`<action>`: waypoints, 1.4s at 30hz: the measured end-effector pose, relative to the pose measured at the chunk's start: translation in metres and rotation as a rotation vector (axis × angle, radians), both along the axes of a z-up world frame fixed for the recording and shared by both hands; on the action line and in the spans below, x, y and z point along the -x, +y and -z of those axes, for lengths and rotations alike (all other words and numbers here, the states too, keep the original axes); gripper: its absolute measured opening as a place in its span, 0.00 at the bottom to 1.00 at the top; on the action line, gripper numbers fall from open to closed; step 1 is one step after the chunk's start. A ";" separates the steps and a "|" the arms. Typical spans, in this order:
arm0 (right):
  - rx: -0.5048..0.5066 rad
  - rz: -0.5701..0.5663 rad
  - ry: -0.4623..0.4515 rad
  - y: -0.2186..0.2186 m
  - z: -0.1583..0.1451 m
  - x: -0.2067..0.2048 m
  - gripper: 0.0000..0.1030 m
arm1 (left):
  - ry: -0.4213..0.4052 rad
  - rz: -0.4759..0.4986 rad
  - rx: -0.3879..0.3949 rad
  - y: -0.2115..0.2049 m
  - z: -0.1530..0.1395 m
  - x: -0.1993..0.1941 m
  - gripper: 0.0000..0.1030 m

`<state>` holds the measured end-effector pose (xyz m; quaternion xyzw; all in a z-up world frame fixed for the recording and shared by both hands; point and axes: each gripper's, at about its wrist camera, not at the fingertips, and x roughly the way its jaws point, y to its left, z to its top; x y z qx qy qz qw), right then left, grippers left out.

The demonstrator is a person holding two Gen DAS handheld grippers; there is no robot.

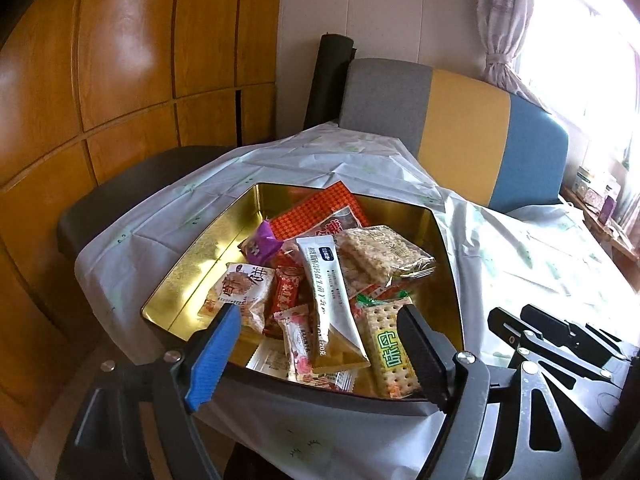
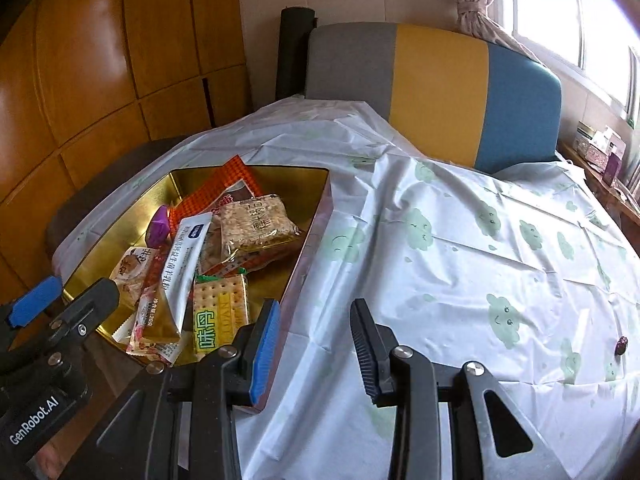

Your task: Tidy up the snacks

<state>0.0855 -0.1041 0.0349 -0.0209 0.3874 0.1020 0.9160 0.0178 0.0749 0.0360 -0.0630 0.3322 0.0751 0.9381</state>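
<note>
Setting: a home, living or dining room. Evidence: table under a thin white cloth (image 2: 460, 240) printed with green clouds; glossy wooden cupboard panels (image 1: 120, 60) along the left wall; upholstered chair (image 2: 432, 92) in grey, yellow and blue bands behind the table; patterned curtain (image 1: 500, 32) tied back at a bright window (image 2: 560, 12); sill or side shelf at right with small boxes (image 2: 600, 144). On the table, a gold tin (image 1: 192, 272) of mixed wrapped snacks (image 1: 332, 288)

Glossy wooden wall panels (image 1: 132, 52) line the room's left side; a grey, yellow and blue chair back (image 2: 436, 88) stands at the cloth-draped counter's (image 2: 460, 240) far edge, beside a tied curtain (image 1: 500, 40) and bright window (image 2: 560, 12).
</note>
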 end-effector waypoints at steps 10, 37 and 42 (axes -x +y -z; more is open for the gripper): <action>0.004 -0.004 -0.004 0.000 0.000 0.003 0.37 | -0.004 -0.012 0.007 0.003 0.000 0.001 0.80; 0.012 -0.016 -0.012 0.006 0.001 0.005 0.37 | -0.012 -0.021 0.018 0.011 -0.002 0.003 0.81; 0.014 -0.019 -0.012 0.006 0.002 0.006 0.37 | -0.013 -0.022 0.017 0.012 -0.003 0.003 0.81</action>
